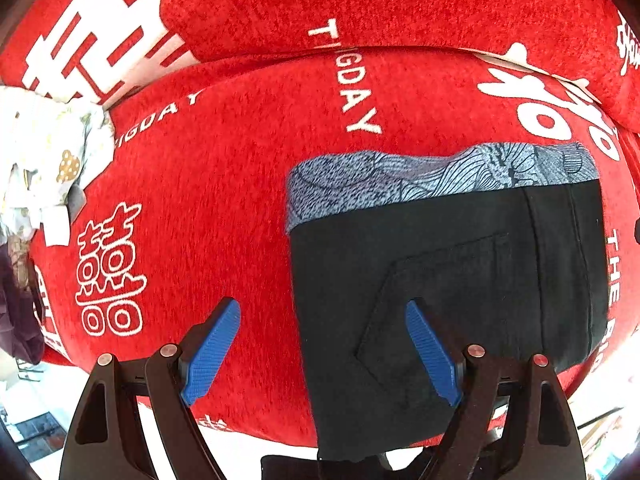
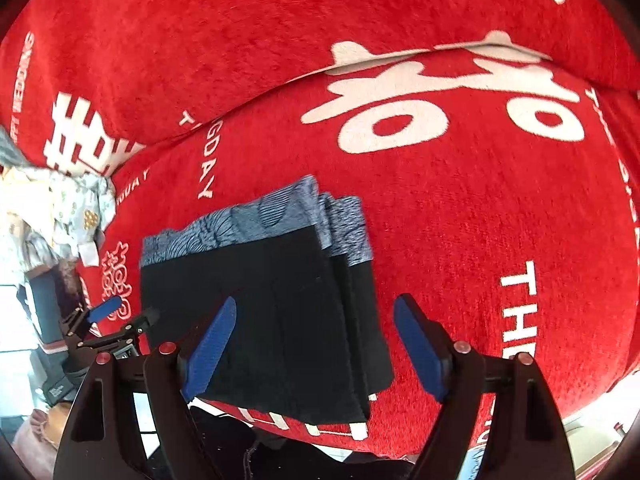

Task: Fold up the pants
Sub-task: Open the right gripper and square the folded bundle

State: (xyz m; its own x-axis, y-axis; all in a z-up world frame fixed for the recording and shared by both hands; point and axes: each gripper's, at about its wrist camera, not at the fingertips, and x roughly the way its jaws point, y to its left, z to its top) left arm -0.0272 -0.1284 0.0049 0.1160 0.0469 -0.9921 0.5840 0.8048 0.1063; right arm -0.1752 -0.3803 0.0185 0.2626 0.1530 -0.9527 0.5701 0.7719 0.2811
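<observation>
Both grippers (image 1: 324,344) (image 2: 314,340) wide apart, empty, above folded pants (image 1: 440,272)

The pants (image 1: 440,280) are matt black cloth, smooth and close-woven, with stitched pocket seams; the lining turned out along the far edge is a grey-blue printed fabric with fine dark line patterns. They lie on a red cover (image 1: 240,180), a fuzzy, chenille-like pile with white woven lettering (slightly mottled in tone). The left gripper (image 1: 324,352) has ribbed blue pads (image 1: 212,352), rubbery and matt, on semi-gloss black plastic arms with small metal pins. A crumpled pale cloth (image 1: 48,160) bears golden dotted prints.
</observation>
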